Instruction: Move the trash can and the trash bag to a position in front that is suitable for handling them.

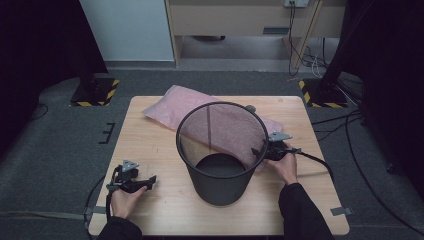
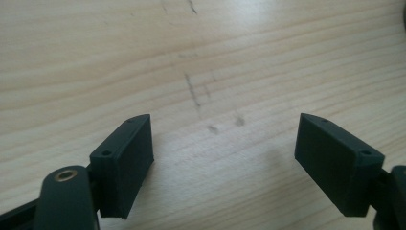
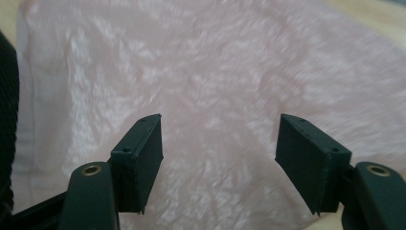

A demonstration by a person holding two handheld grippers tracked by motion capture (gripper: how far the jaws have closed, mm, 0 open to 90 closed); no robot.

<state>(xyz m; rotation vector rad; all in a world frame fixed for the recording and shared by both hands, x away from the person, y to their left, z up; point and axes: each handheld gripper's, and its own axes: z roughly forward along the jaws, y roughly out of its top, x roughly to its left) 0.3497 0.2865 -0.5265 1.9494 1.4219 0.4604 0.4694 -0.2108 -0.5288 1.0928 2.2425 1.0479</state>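
Right gripper [image 3: 218,160] low beside the black mesh bin [image 1: 220,150], jaws wide apart, nothing pinched; pink plastic bag [image 3: 230,81] spread just ahead of and beneath them, flat on the table behind the bin. Left gripper [image 2: 222,165] off to the bin's other side, jaws likewise apart and empty, bare wood grain between them, a few faint pencil marks just ahead.

Risks from here, as a judgement: thin, crinkly film lying flat, so a shallow pinch likely to slide off or catch a single layer only. Closing too low, and pads scrape the board instead of gathering plastic. Bin wall close at the right jaws' left edge, so a sideways sweep could nudge or tip the light mesh bin, with the left gripper well apart from it and not steadying. Bag partly tucked behind the bin too: a pull toward the person could drag it against the base and shove the bin forward. Trailing cable near the bin also a possible snag.

Surface: pale wooden table [image 1: 155,200], smooth, lightly scuffed, taped at the near corners. Around it, grey carpet, black stands on yellow-striped feet at both far corners, loose cables on the right, wooden furniture and a pale wall panel behind.
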